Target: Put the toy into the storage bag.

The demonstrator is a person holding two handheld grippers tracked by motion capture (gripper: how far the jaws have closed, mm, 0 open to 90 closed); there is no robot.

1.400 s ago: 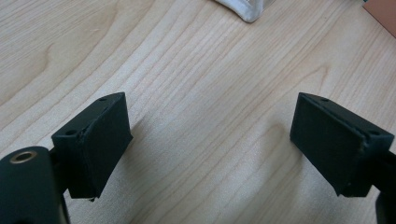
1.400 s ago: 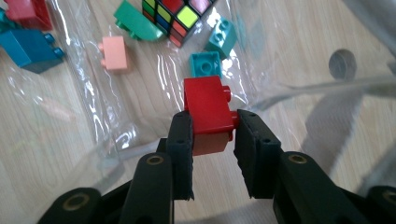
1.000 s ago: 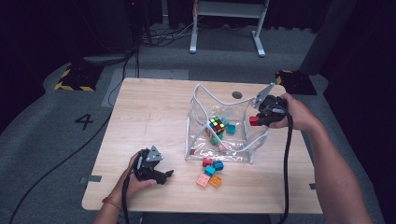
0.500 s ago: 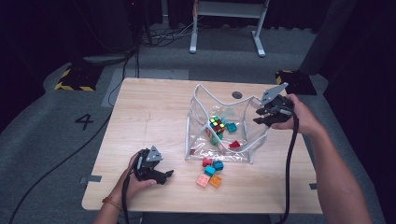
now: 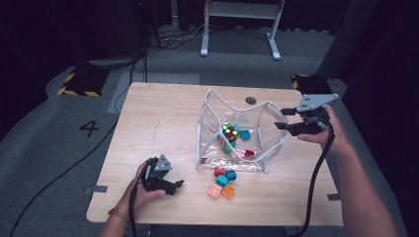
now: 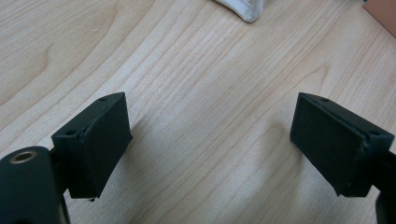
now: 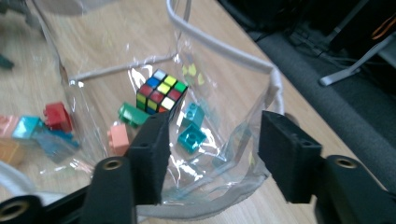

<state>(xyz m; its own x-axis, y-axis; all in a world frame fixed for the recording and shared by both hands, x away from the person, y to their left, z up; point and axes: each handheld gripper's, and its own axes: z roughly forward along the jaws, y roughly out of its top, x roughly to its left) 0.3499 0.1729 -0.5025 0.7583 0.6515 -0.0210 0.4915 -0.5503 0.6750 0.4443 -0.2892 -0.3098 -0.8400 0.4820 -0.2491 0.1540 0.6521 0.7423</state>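
Right tongs [image 5: 285, 125], jaws just opened and empty, hang at three o'clock of the clear bag [image 5: 213, 106] (blocks inside); left tongs [image 5: 179, 186], apart, rest at seven o'clock.

left claw [image 5: 179, 184] open, low; right claw [image 5: 281, 125] just opening, empty

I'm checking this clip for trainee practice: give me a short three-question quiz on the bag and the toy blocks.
1. True or false: the puzzle cube lies inside the clear bag.
2. How many blocks lie on the table in front of the bag? A) two B) four C) six
3. What do the right tongs hold?

Key:
1. True.
2. B: red block, blue block, pink block, orange block.
3. Nothing; the jaws stand open beside the bag's rim.
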